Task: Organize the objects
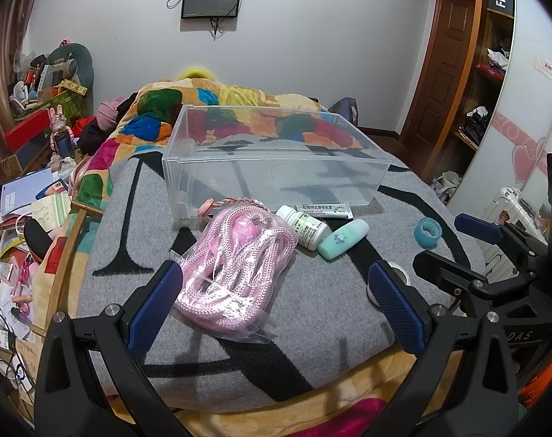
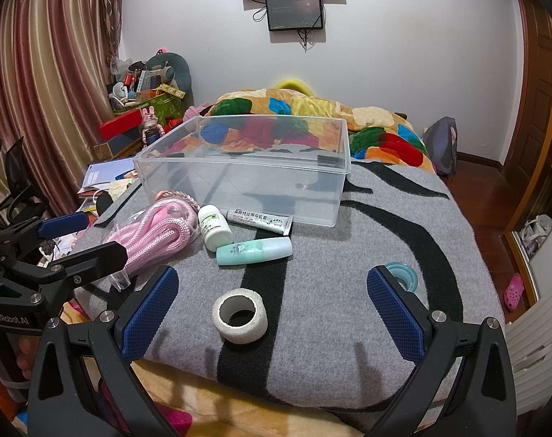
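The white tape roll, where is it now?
In the right wrist view the white tape roll lies on the grey blanket, between the open fingers of the right gripper, nearer than the mint bottle.

Left gripper (image 1: 276, 304) jaws spread wide, right gripper (image 2: 272, 313) likewise

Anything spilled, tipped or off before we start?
Nothing spilled or damaged. The white pill bottle and mint bottle lie on their sides on the grey blanket, beside the bagged pink rope. The clear bin is empty.
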Available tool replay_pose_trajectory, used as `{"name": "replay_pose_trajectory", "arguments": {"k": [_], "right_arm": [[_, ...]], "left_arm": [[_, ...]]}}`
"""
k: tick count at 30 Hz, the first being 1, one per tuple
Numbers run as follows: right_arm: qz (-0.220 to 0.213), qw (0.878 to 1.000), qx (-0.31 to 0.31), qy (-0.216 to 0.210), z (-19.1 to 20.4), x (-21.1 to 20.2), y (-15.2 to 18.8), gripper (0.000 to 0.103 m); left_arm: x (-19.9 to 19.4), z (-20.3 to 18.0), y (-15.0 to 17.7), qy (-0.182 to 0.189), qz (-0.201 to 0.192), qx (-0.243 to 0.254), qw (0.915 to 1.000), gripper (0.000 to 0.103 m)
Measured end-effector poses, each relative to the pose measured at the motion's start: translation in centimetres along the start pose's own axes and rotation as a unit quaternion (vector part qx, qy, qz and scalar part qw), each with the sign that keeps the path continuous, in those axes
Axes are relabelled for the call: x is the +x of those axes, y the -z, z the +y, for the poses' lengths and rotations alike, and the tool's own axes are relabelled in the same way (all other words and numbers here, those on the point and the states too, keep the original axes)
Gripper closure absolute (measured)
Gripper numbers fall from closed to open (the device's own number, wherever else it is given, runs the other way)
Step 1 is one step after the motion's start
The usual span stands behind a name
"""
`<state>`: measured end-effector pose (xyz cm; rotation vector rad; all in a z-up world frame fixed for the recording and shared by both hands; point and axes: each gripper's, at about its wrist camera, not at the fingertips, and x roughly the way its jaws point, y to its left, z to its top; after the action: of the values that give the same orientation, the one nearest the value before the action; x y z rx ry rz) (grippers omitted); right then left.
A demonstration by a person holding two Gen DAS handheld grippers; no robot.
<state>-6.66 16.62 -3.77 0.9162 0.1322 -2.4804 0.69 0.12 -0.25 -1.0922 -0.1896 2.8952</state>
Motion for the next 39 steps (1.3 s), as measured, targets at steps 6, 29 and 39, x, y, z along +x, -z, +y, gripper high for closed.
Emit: {"name": "replay_pose_trajectory", "arguments": {"k": [6, 29, 39], "right_arm": [[0.0, 1.0, 0.0, 0.0, -0.02, 0.01, 0.03, 0.0], [-0.001, 1.0, -0.002, -0.001, 0.04, -0.07, -0.07, 0.0], [0.0, 1.0, -0.002, -0.005, 0.13, -0.17, -0.11, 0.0]], "left_arm": [[-0.03, 0.1, -0.09, -0.001, -0.001, -0.001, 1.0, 0.0], [-0.14, 0.16, -0.06, 0.0, 0.0, -0.001, 1.0, 0.0], [-0.09, 0.56, -0.12, 0.013, 0.017, -0.012, 0.9997, 0.0]]}}
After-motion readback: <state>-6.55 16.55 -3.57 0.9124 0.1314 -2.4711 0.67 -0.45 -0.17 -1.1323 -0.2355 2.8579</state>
